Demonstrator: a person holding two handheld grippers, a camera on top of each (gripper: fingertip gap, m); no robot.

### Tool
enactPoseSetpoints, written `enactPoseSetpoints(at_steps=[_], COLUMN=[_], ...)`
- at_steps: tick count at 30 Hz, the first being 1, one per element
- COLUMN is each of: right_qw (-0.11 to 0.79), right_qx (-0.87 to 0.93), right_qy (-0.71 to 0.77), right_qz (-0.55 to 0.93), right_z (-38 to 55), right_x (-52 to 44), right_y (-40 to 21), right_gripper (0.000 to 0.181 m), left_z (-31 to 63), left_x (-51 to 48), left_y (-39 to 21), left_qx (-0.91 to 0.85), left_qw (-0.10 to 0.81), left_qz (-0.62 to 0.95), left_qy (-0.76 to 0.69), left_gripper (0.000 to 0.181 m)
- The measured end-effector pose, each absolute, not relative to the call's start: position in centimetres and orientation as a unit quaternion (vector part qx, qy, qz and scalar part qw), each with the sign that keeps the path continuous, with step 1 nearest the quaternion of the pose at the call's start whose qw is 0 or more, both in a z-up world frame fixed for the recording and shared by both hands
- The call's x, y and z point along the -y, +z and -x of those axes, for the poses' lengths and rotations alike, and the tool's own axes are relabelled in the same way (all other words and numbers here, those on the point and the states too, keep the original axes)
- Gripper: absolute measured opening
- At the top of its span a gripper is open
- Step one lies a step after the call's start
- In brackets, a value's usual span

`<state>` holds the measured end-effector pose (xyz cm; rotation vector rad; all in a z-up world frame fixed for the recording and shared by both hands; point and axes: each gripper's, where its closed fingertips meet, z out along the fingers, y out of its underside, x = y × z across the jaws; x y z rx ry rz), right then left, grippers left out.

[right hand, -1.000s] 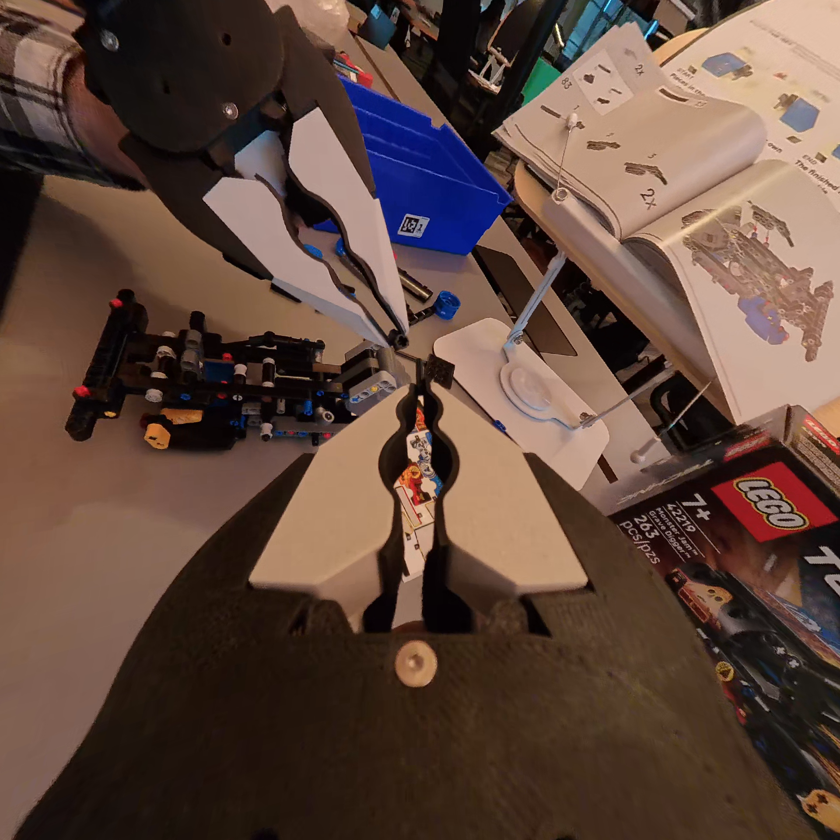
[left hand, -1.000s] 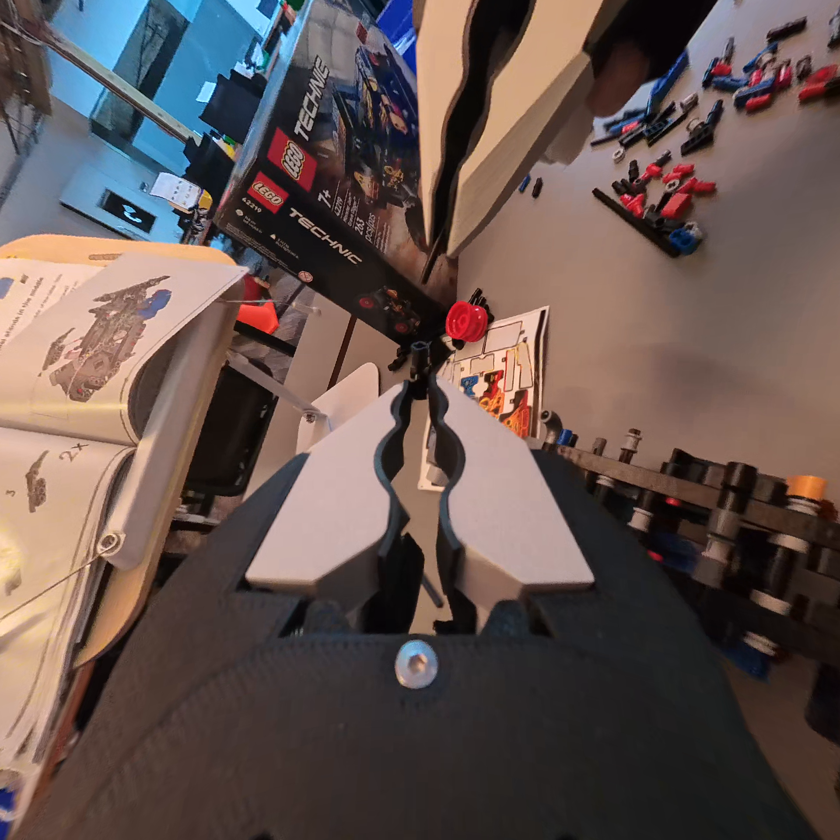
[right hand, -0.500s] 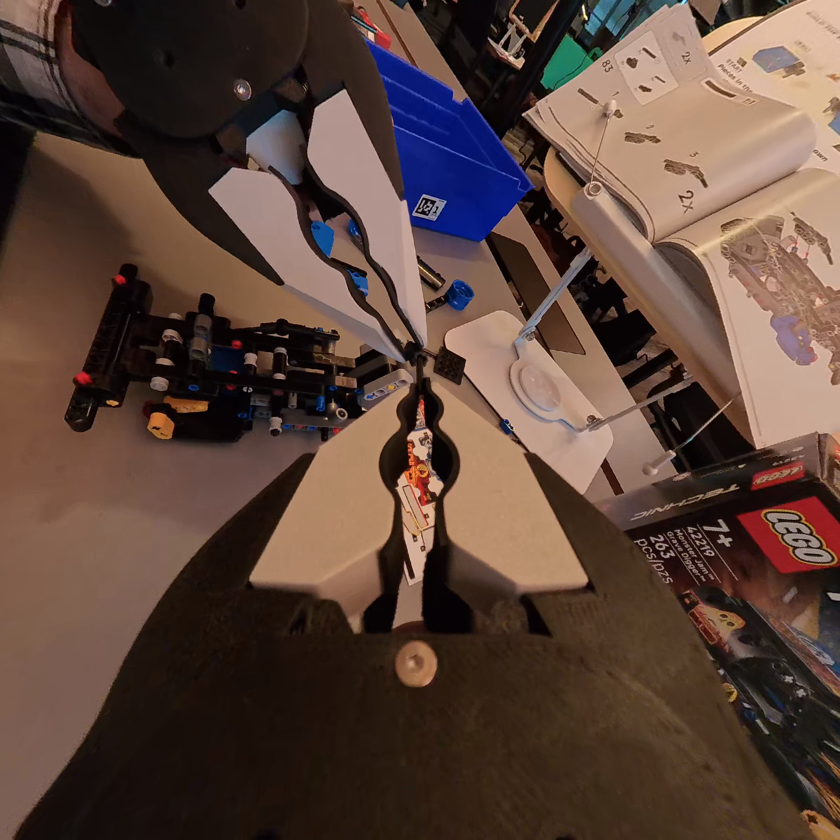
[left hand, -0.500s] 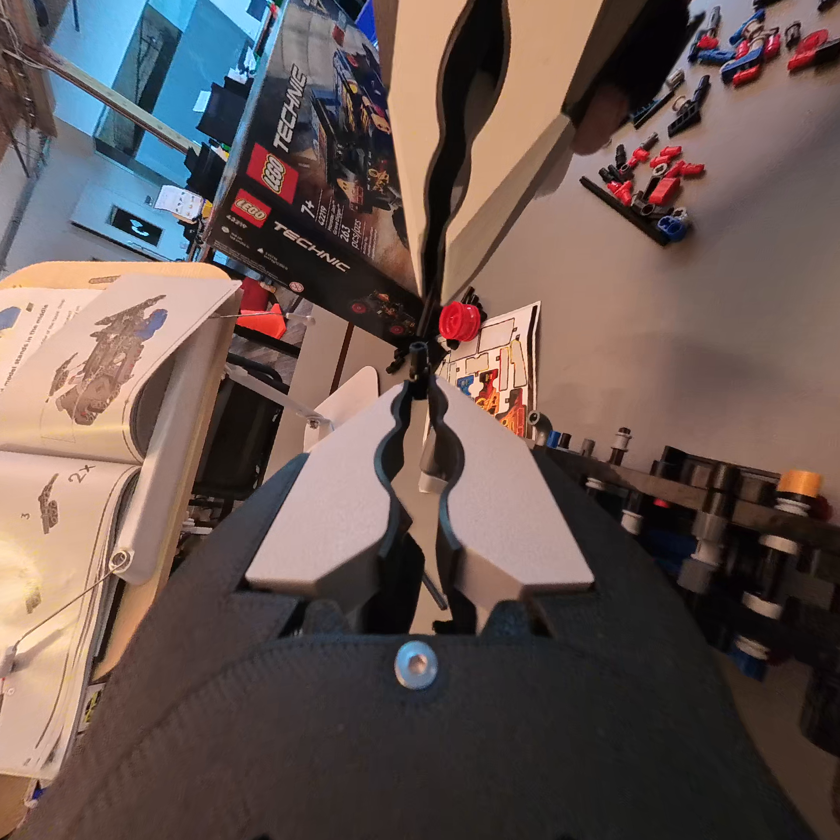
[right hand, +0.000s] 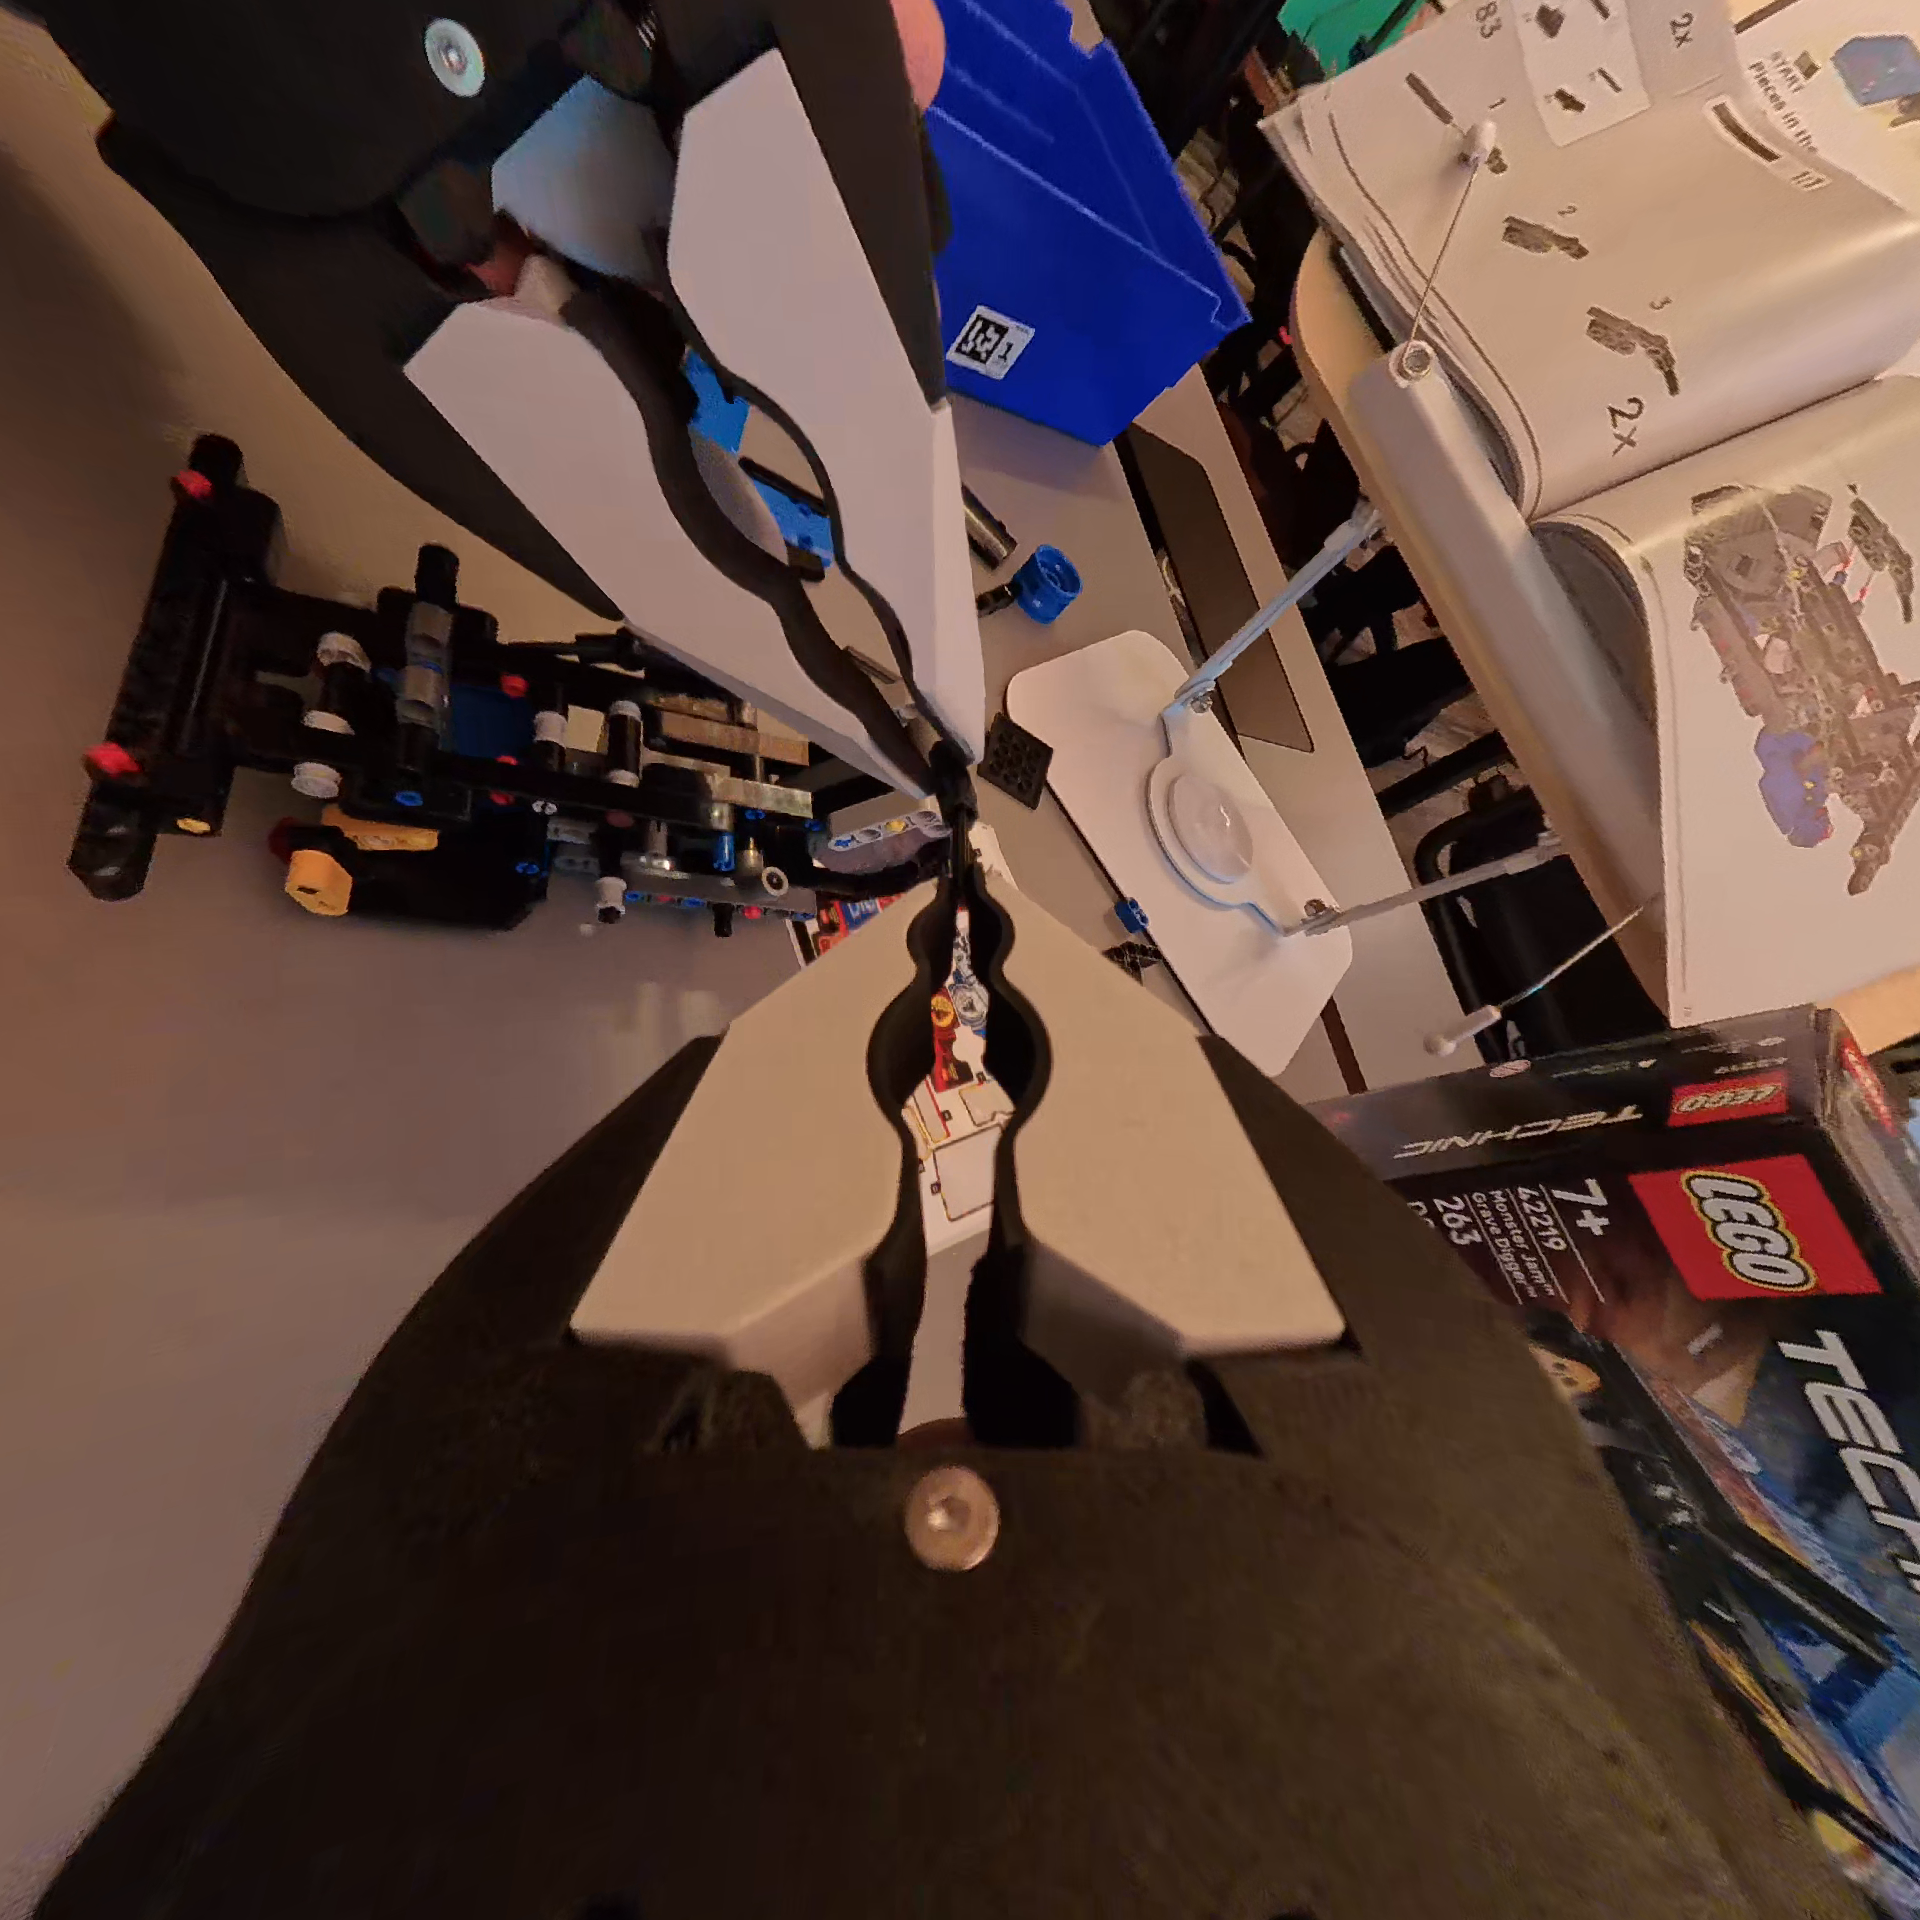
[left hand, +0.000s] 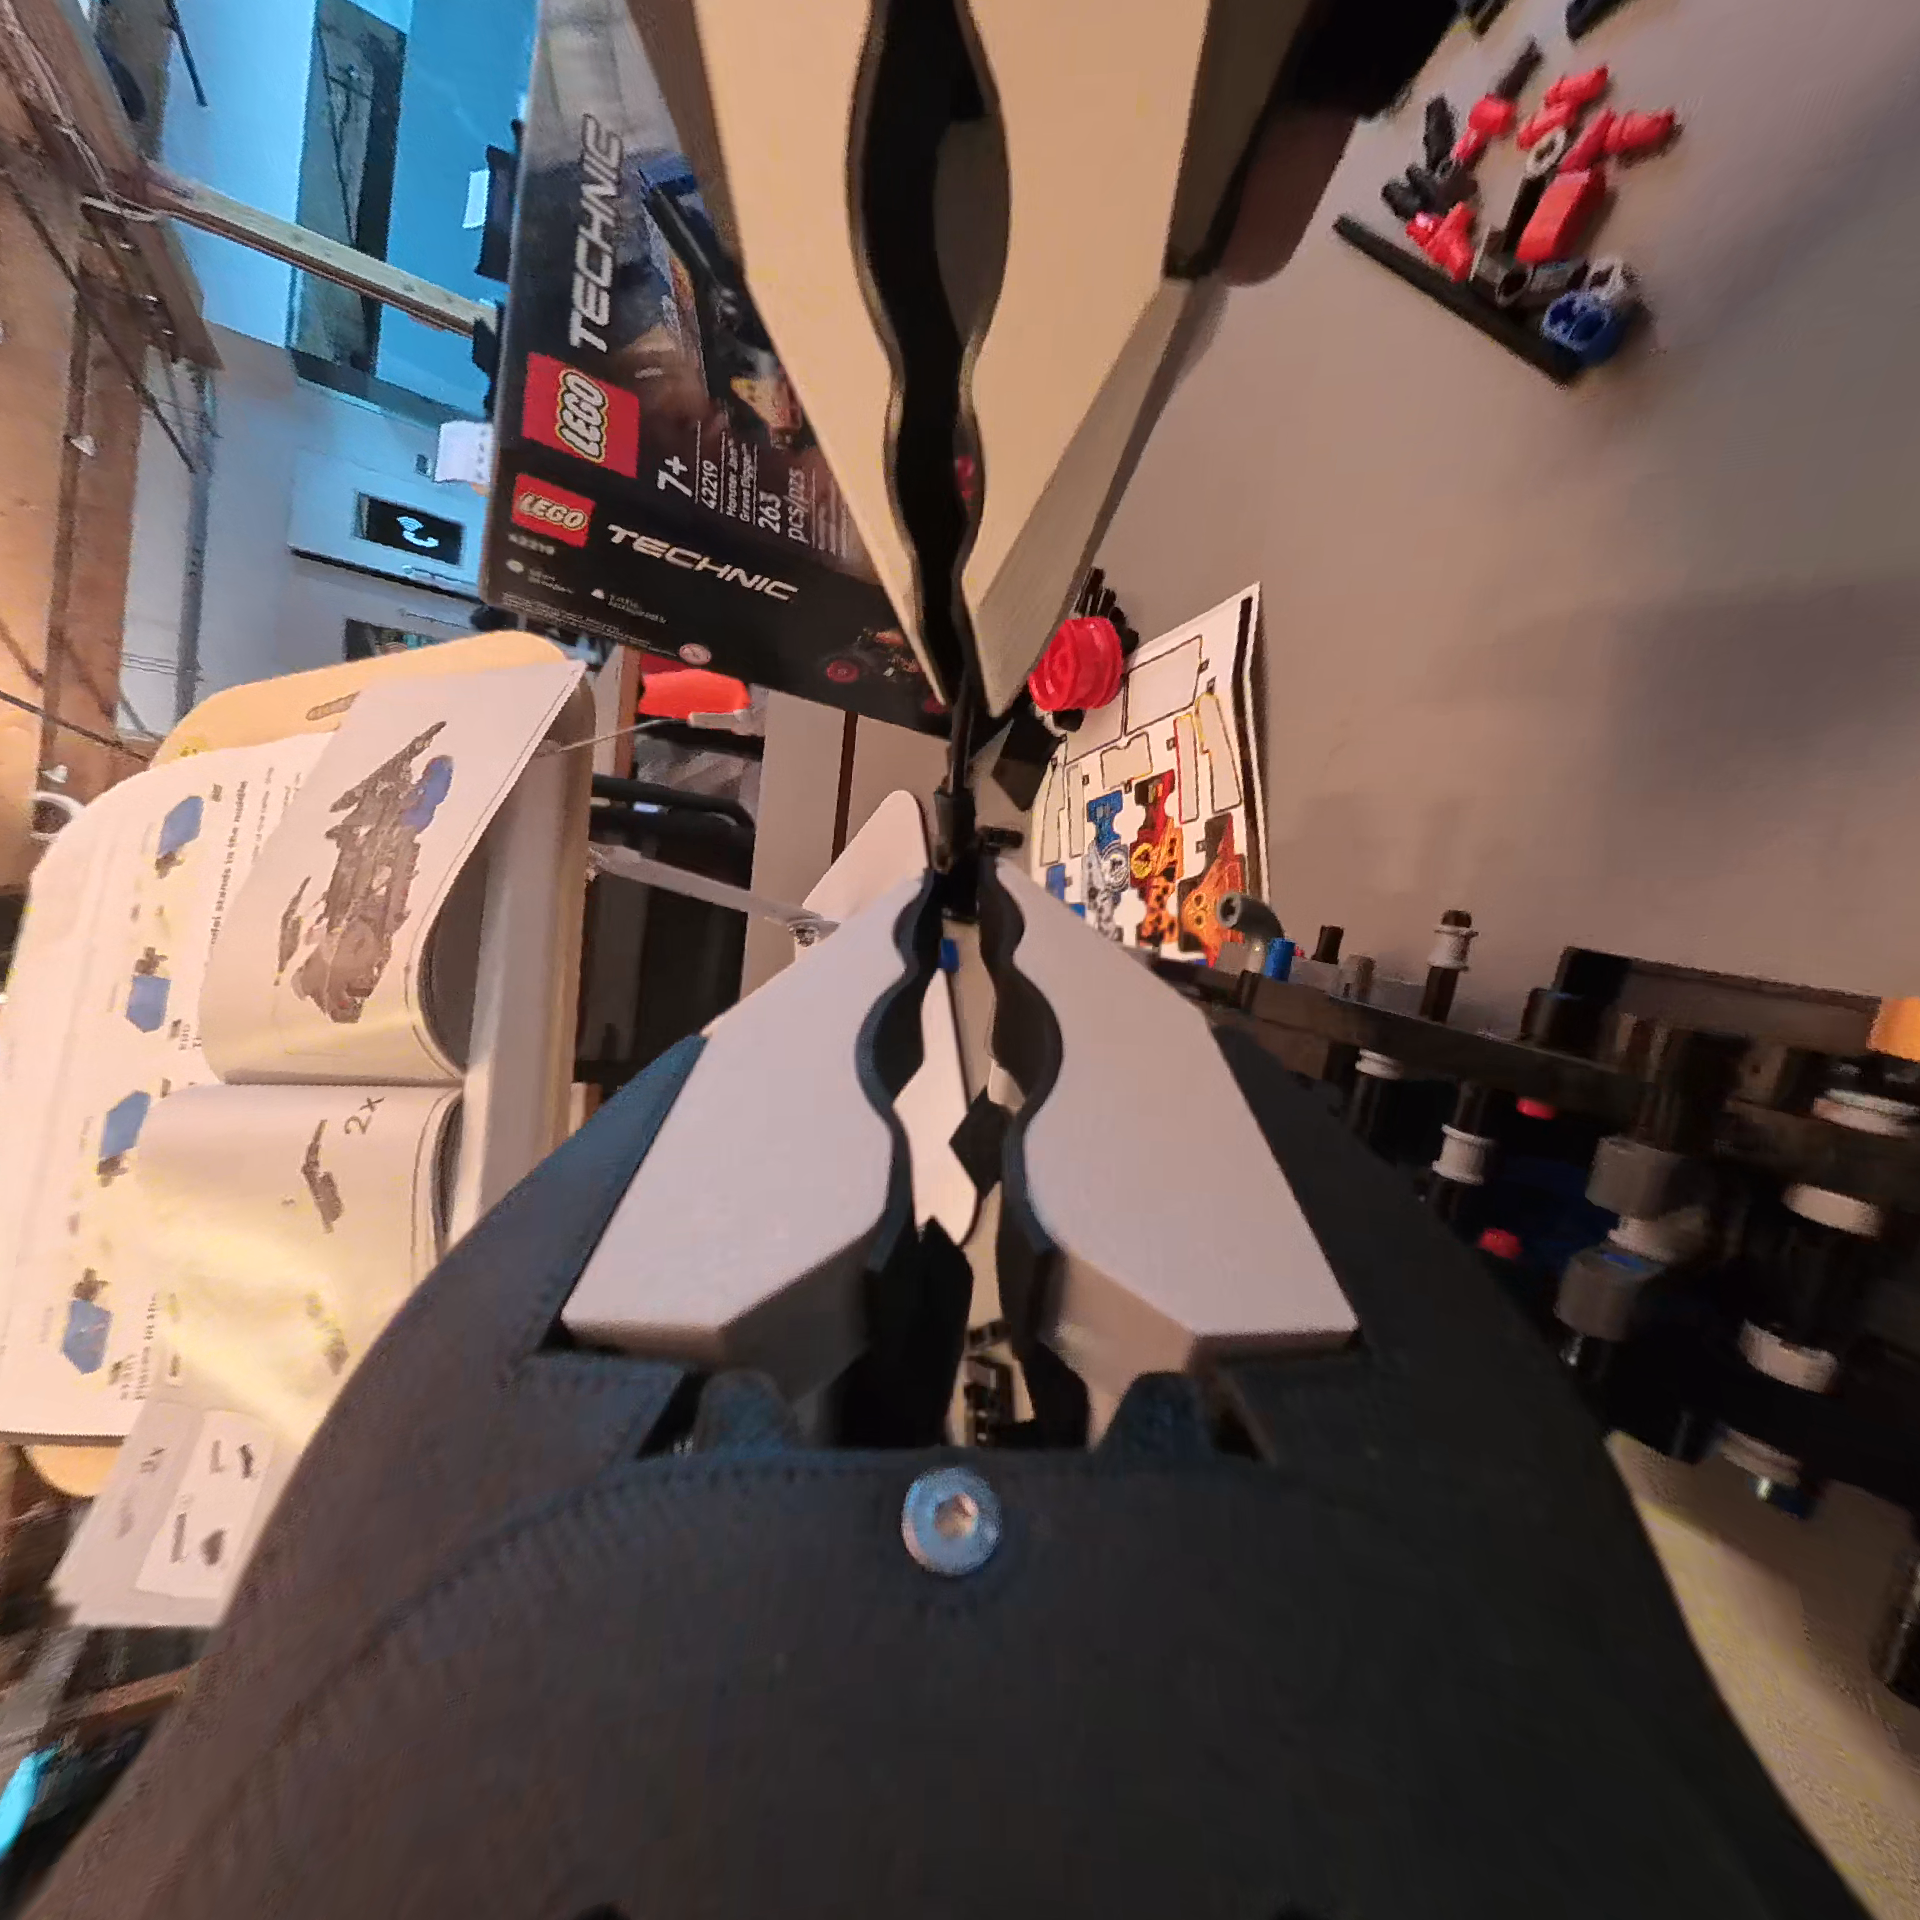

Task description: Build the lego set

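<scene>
The two grippers meet tip to tip above the grey table. The left gripper has its jaws closed on a small black piece at the very tips, and the right gripper likewise has its jaws closed on a small black part; the two bits touch where the tips come together, though their exact shapes are too small and dark to make out. In the right wrist view the half-built black chassis, with grey, blue, red and yellow fittings, lies on the table just beside and behind the meeting point, to the left. A sticker sheet lies flat on the table right under the tips, with a red round piece at its far corner. Loose red, black and blue pieces lie well apart, farther along the table. The set's black box stands at the table's edge, a blue bin sits beyond the chassis, and an open instruction booklet rests on a stand beside the table.
</scene>
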<state>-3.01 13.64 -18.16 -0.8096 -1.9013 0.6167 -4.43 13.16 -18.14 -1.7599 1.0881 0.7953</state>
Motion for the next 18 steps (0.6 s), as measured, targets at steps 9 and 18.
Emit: enactPoseSetpoints(at_steps=[9, 18], right_qw=[0.469, 0.468], right_qx=[0.799, 0.802], right_qy=[0.189, 0.169], right_qz=[0.326, 0.331], right_z=[2.9, 3.0], right_x=[-13.5, -13.6], right_y=[-19.0, -19.4], right_gripper=[0.0, 0.0], left_z=[4.8, 5.3], left_x=[-13.2, -13.2], left_y=[-19.3, -20.0], left_qx=[-0.458, -0.46], left_qw=[0.397, 0.376], left_qz=[0.705, 0.71], left_qy=[0.368, 0.379], left_gripper=[0.005, 0.004])
